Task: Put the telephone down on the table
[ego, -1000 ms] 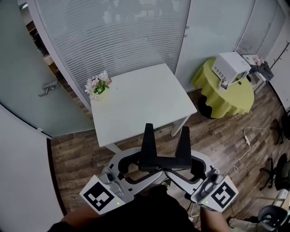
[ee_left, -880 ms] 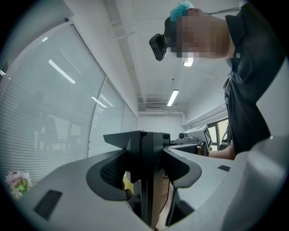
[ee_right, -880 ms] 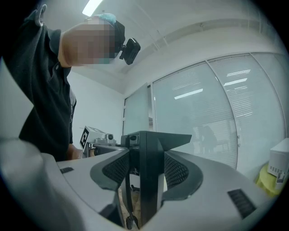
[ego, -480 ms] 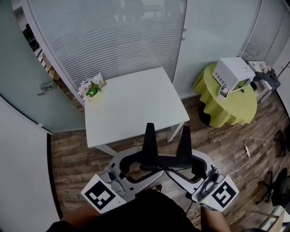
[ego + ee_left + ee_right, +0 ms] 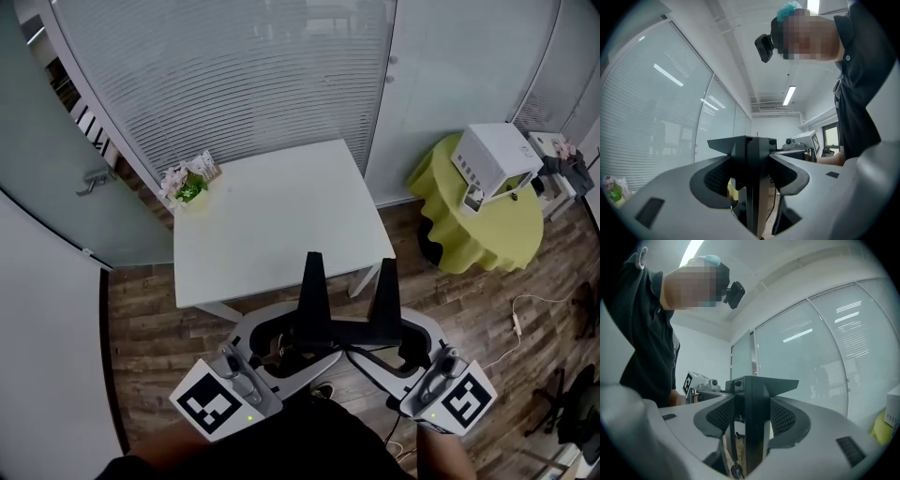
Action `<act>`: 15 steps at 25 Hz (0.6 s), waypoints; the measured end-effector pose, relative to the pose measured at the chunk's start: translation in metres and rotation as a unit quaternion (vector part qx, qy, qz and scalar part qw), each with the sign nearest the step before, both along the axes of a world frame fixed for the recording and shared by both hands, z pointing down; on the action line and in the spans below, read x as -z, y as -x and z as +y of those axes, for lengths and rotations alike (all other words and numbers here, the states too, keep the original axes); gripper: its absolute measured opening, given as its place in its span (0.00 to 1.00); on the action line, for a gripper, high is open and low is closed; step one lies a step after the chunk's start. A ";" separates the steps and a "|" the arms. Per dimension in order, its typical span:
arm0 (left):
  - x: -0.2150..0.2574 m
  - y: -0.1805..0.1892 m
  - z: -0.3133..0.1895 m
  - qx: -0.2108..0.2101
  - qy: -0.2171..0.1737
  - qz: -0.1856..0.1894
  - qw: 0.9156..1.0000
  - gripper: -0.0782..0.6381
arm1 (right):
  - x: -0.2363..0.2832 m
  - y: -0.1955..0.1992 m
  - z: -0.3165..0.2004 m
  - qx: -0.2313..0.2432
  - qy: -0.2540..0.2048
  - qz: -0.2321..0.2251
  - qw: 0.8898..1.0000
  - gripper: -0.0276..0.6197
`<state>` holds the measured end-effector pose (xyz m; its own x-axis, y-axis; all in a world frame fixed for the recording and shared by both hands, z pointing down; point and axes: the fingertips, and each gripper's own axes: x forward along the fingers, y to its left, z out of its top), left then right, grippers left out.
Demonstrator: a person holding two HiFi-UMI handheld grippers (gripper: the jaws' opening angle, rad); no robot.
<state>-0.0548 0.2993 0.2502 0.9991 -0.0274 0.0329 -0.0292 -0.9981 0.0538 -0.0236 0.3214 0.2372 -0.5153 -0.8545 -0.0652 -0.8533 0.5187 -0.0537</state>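
Nearest, along the bottom of the head view: dark clothing and two forearms, each behind a marker cube.

Just ahead, the left tool (image 5: 292,343), closed on the left end of the telephone (image 5: 315,305). In the left gripper view, grips a black upright part squarely, with both ribbed pads pressed flat against its sides.

Beside it, the right tool (image 5: 390,337), likewise clamped on the telephone's right end. In the right gripper view, shows the same hold: jaws spread fairly wide, yet both pads tight against the black body between them.

Between the two tools, the telephone itself: a black piece with a low cross bar and two tapered uprights pointing away from the person. Hangs in the air over the wooden floor (image 5: 155,328), carried by both tools, not set down. In the head view, overlaps the near edge of the worktop (image 5: 272,220) with the tips of its uprights only.

Beyond, the white square worktop, with a small bunch of flowers (image 5: 187,182) on its far left corner.

To the right, a second, round worktop under a yellow-green cloth (image 5: 487,230), bearing a white box-shaped appliance (image 5: 497,157). On the floor near it, a pale cable (image 5: 525,305).

Farthest back, a glass wall with horizontal blinds (image 5: 234,75), and at far left a door handle (image 5: 92,180).
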 end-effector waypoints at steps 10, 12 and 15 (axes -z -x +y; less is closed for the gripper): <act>-0.003 -0.028 -0.093 0.006 0.013 0.017 1.000 0.46 | -0.002 -0.028 -0.093 0.007 0.014 0.017 1.000 0.41; 0.000 -0.031 -0.117 0.009 0.011 0.019 1.000 0.46 | 0.000 -0.030 -0.118 0.009 0.014 0.017 1.000 0.41; 0.001 -0.032 -0.150 0.015 0.010 0.021 1.000 0.46 | 0.000 -0.032 -0.151 0.015 0.017 0.017 1.000 0.41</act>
<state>-0.0226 0.1496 0.2495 0.9983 -0.0570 -0.0086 -0.0562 -0.9955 0.0758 0.0083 0.1704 0.2368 -0.5423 -0.8400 -0.0183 -0.8389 0.5425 -0.0440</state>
